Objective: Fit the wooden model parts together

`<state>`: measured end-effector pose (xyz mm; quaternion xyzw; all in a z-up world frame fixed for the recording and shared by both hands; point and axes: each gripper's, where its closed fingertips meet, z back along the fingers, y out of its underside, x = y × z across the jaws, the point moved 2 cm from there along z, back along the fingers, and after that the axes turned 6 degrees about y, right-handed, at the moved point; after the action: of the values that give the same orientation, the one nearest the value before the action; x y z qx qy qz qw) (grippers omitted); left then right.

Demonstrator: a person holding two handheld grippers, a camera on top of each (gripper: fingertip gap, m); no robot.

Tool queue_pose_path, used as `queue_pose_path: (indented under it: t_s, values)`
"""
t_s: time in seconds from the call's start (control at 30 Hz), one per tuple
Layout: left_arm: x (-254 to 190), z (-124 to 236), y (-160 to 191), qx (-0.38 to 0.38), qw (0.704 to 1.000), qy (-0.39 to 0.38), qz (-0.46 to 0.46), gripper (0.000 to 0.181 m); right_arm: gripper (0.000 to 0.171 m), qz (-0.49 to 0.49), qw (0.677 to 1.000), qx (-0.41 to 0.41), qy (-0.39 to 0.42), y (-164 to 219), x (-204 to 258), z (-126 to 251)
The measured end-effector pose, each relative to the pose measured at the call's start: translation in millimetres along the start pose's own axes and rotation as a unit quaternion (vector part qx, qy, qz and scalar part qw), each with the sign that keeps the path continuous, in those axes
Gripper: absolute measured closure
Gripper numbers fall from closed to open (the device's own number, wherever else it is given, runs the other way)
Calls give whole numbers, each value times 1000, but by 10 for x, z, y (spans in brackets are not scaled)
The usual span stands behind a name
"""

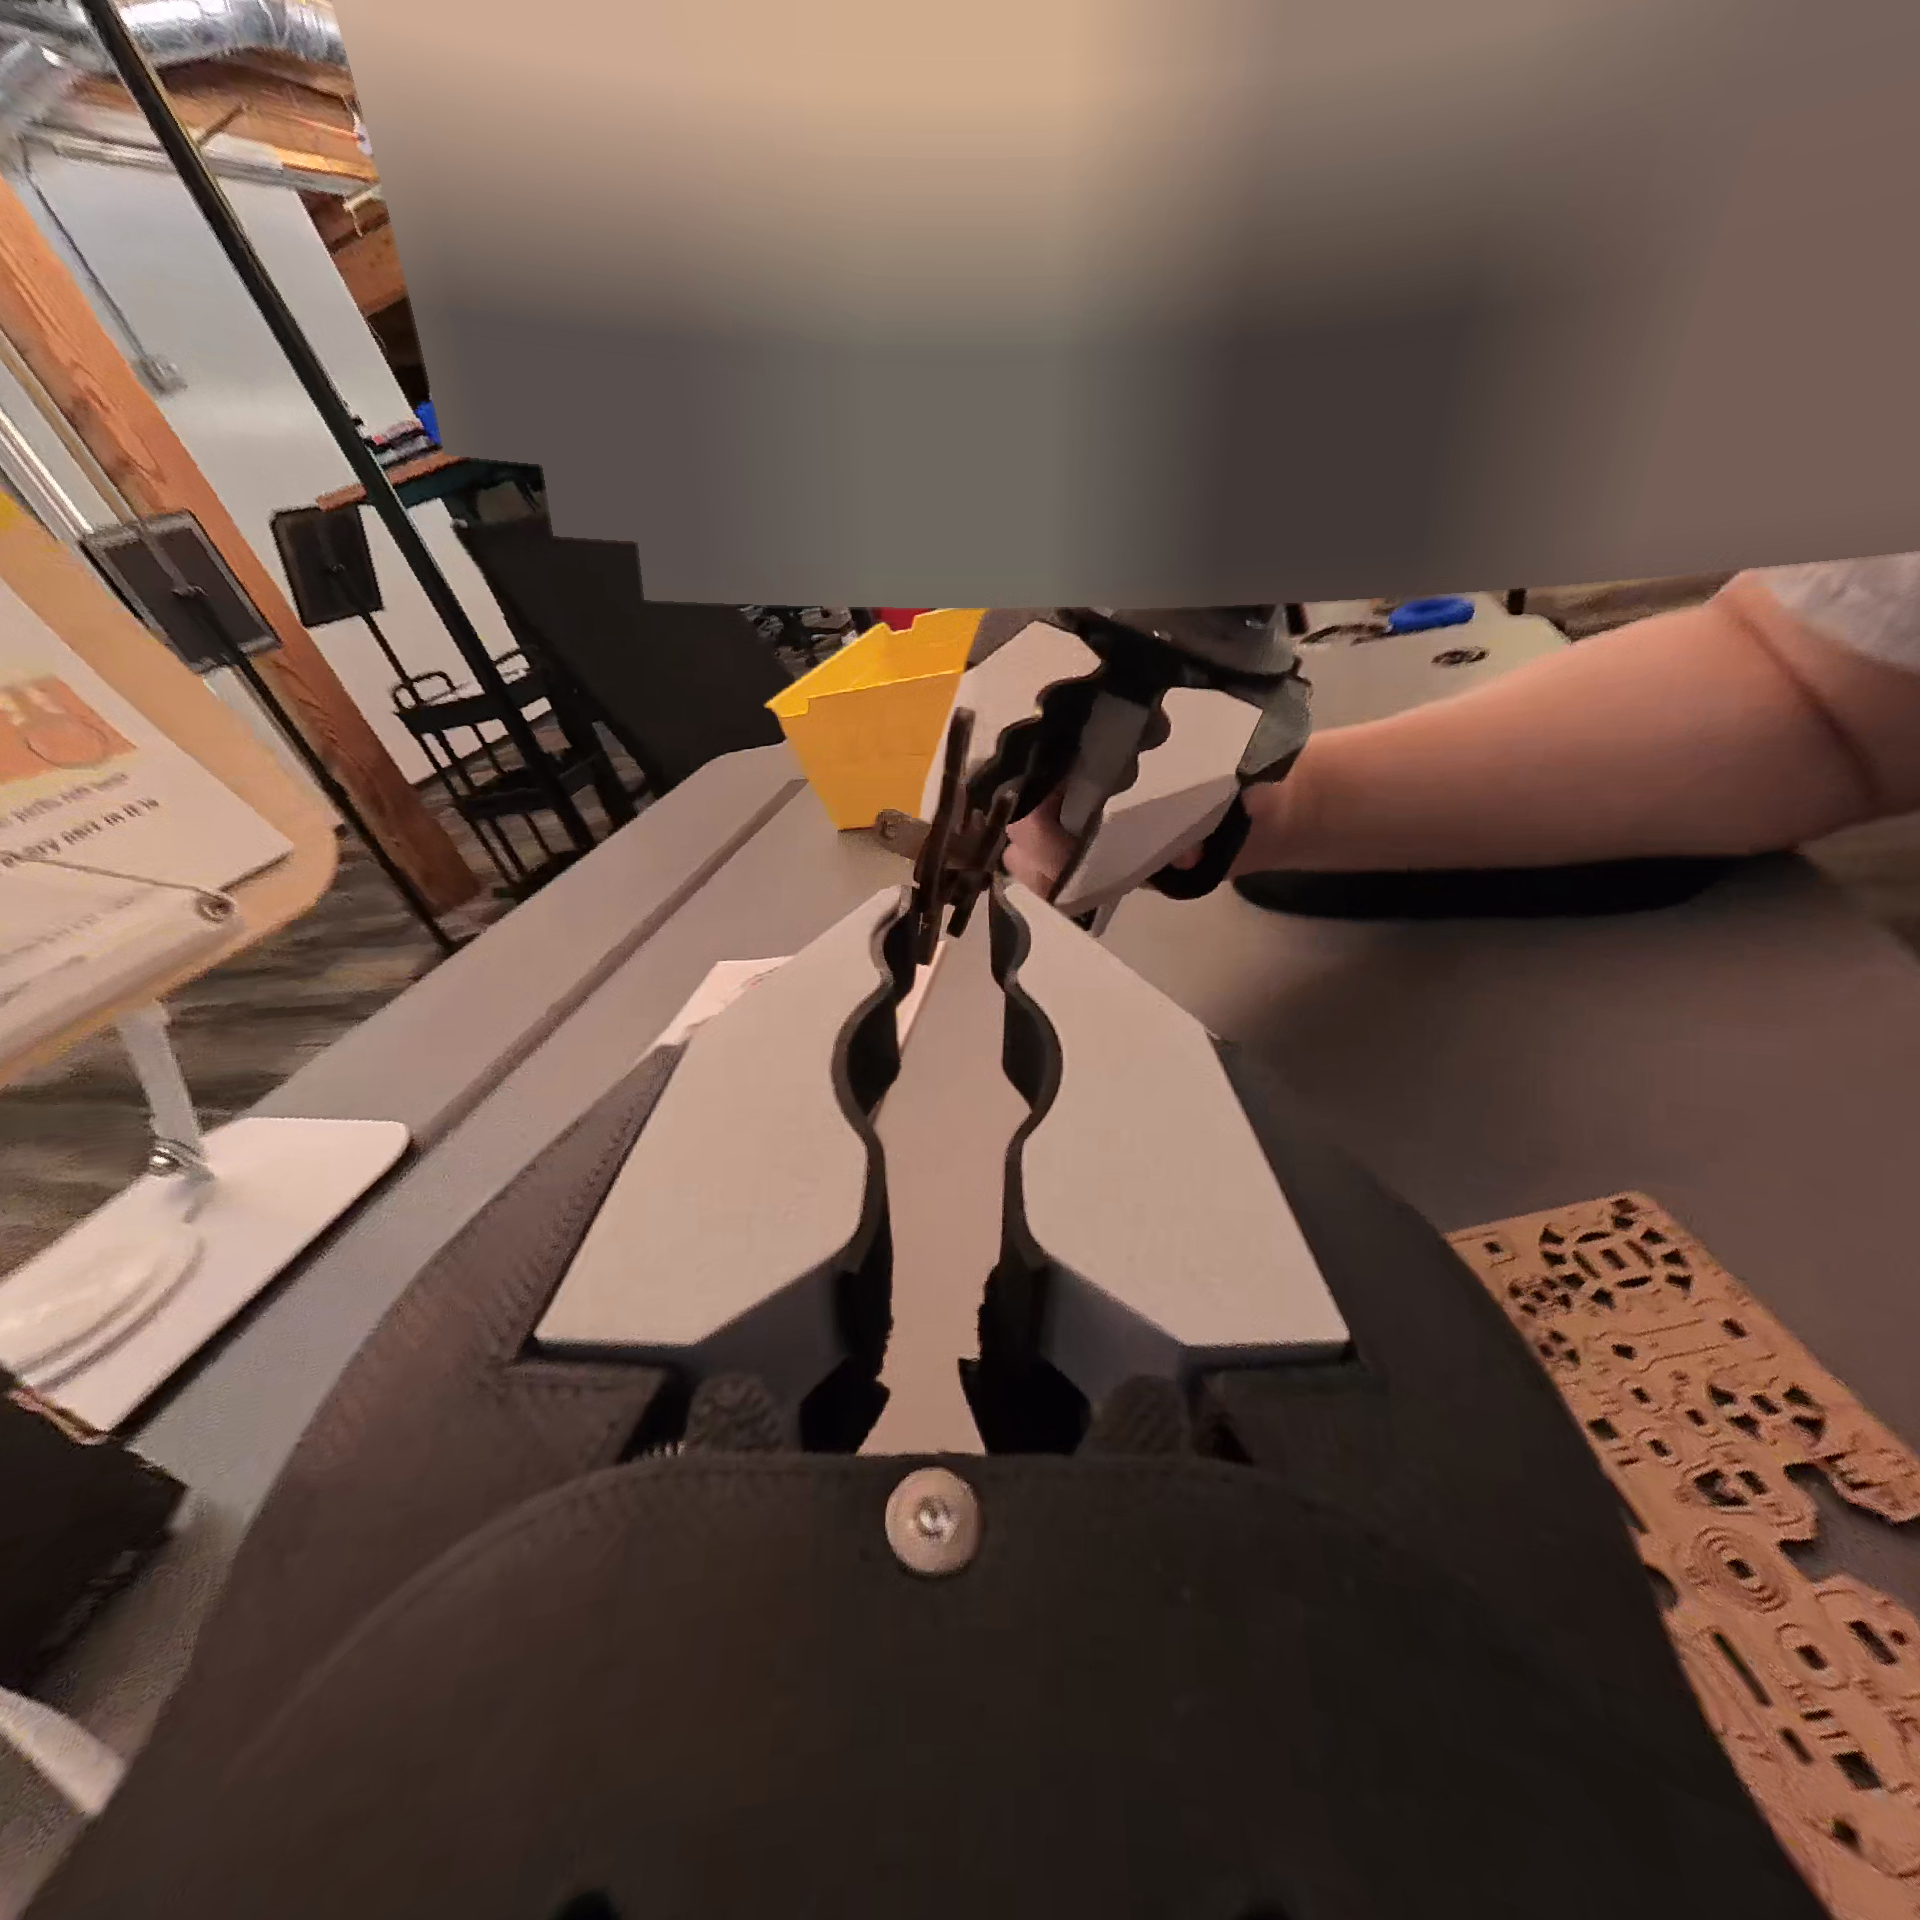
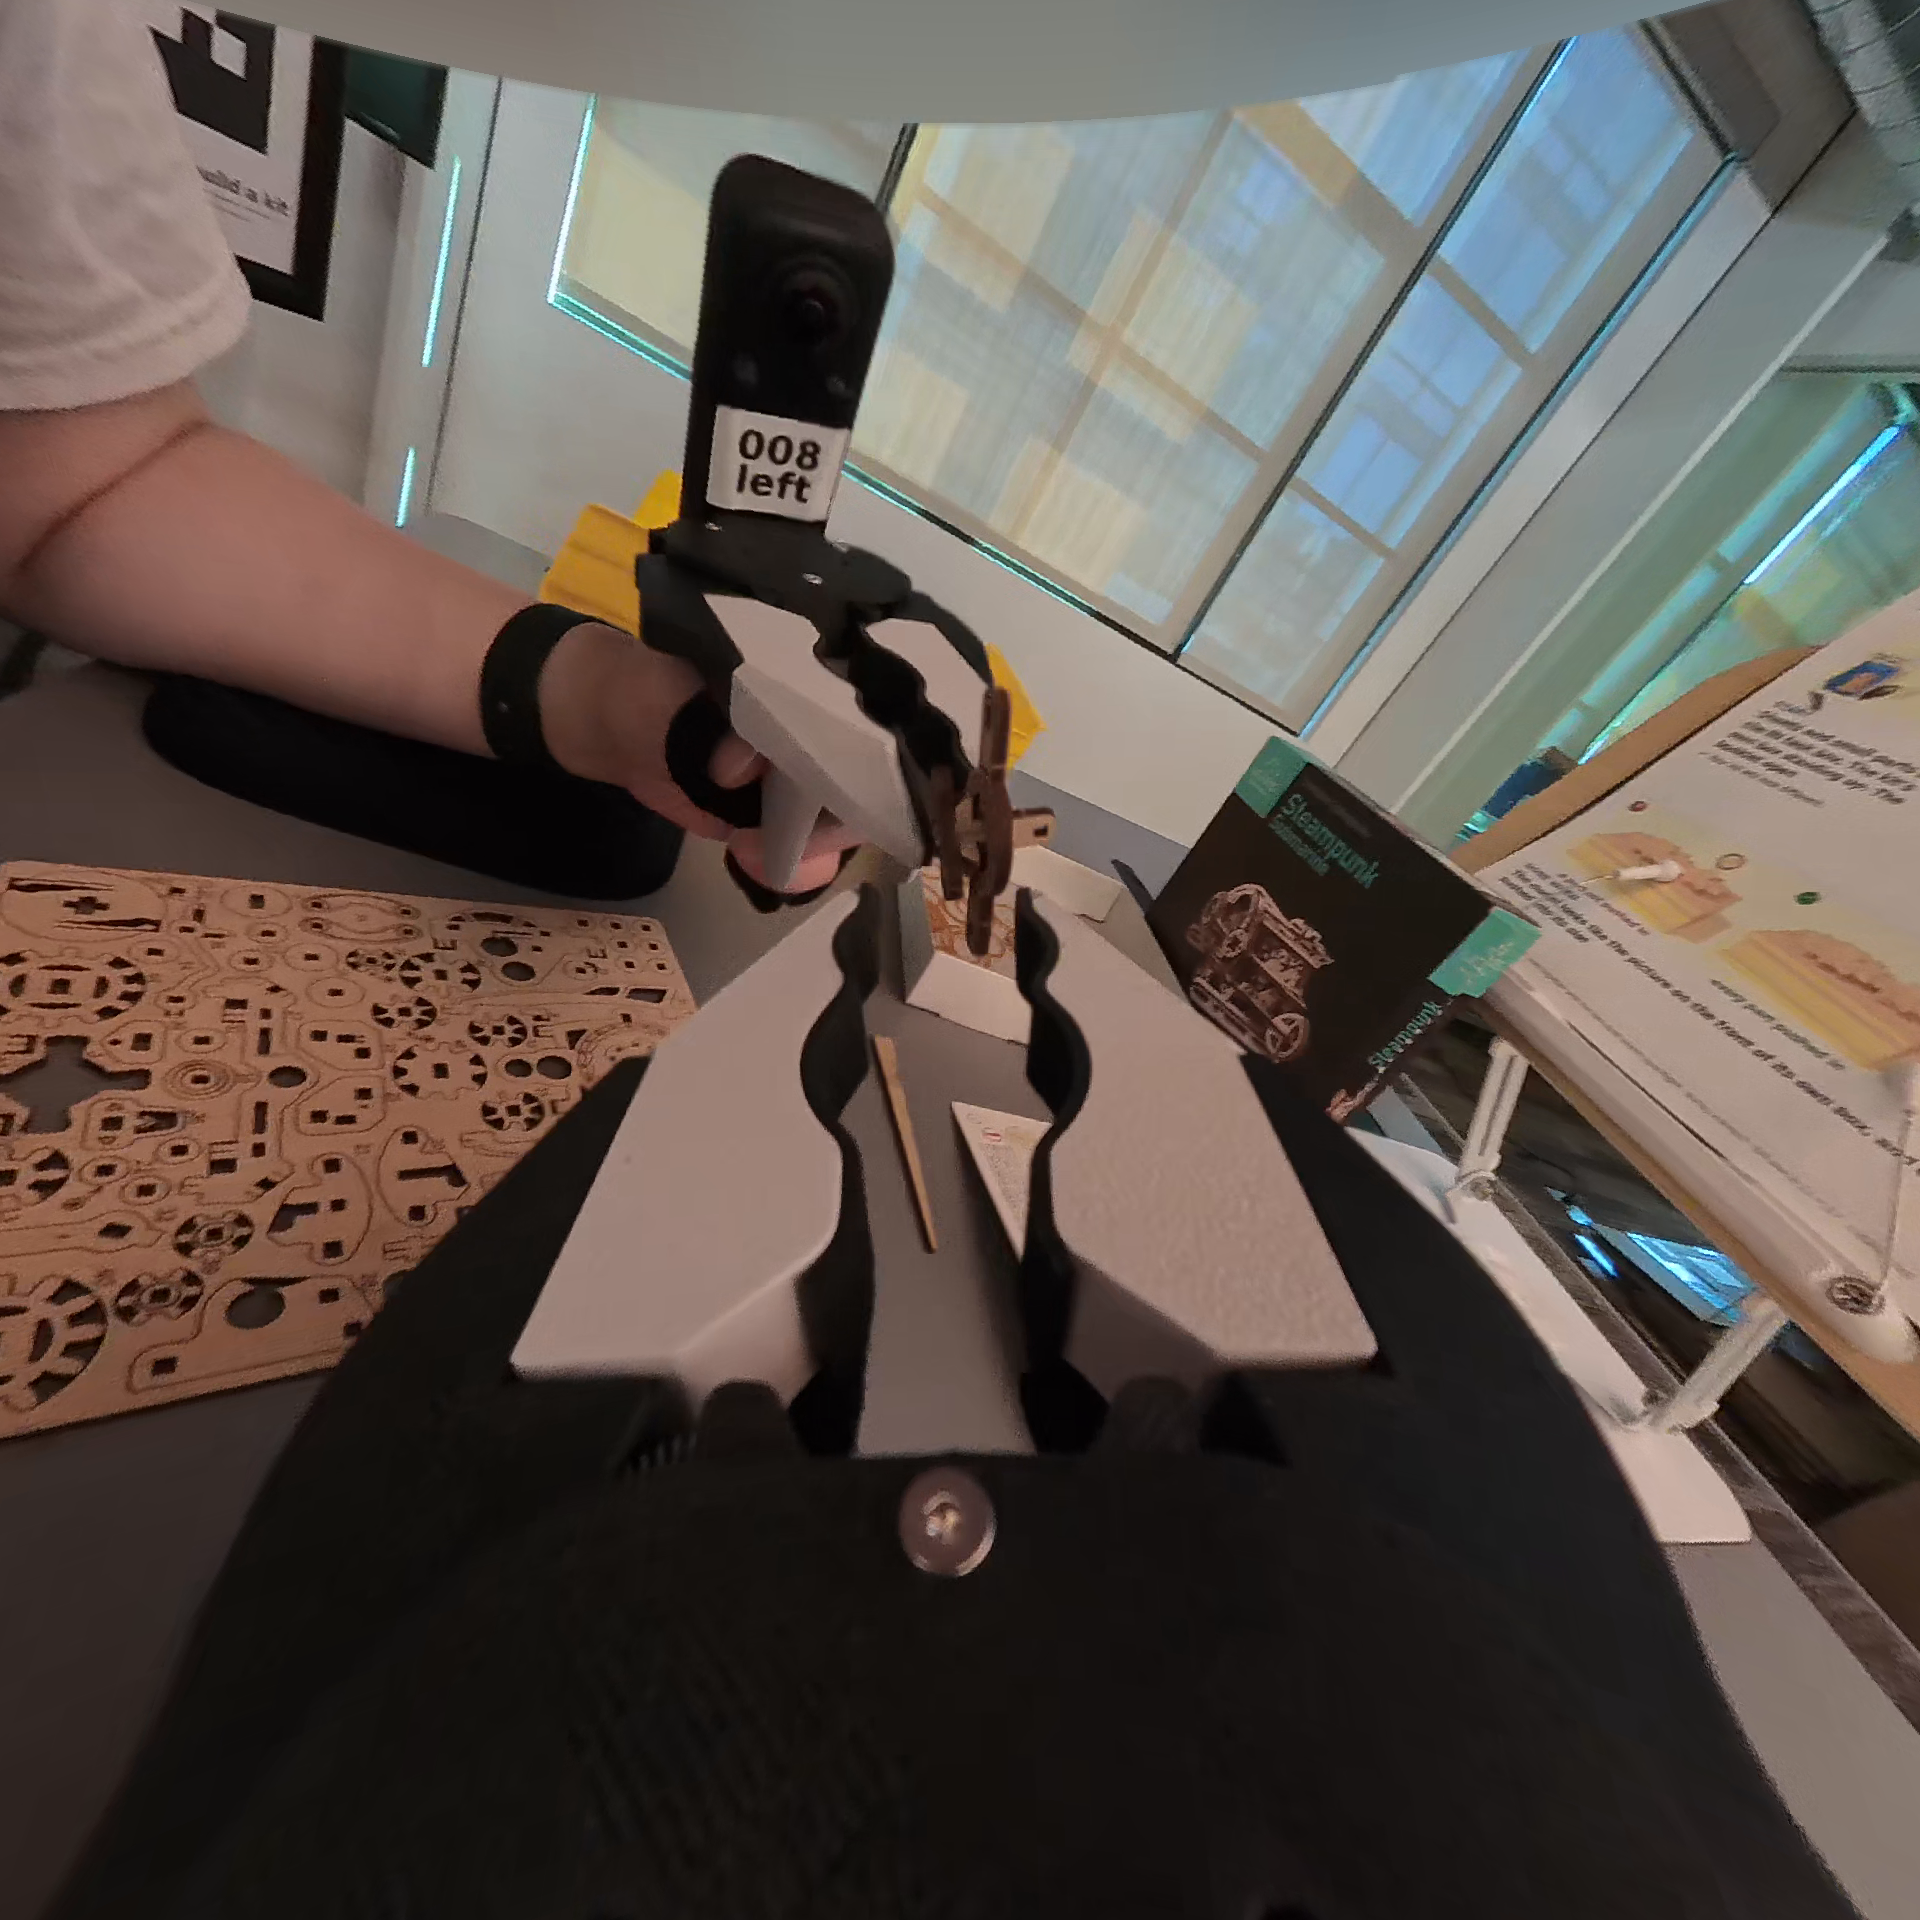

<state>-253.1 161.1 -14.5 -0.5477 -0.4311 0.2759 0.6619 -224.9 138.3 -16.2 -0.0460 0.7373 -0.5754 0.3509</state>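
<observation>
My left gripper [image 1: 948, 909] is shut on a small dark wooden assembly [image 1: 951, 831] of several slotted flat parts and holds it upright above the grey table [image 1: 1507, 1039]. In the right wrist view the left gripper [image 2: 956, 831] comes in from the left with the assembly [image 2: 982, 821] at its tips. My right gripper [image 2: 945, 920] is open and empty. Its fingertips sit just below and on either side of the assembly's lower end. A thin wooden stick [image 2: 904, 1143] lies on the table between the right gripper's fingers.
A laser-cut wooden parts sheet [image 2: 260, 1091] lies flat on the table and also shows in the left wrist view [image 1: 1714, 1507]. A yellow bin [image 1: 883, 727], a dark kit box [image 2: 1340, 935], an instruction board on a stand [image 2: 1714, 935] and a black arm rest [image 2: 364, 790] stand around.
</observation>
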Motion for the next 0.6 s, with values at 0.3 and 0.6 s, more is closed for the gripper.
queue_pose_path:
  t_s: [0.3,0.6]
  values:
    - [17,-26,49,-5,997,20,68,171,159,-27,999,-6,28,-37,-54,-23]
    - [34,-15,72,13,1000,-5,11,166,161,-31,999,1,22,-16,-42,-23]
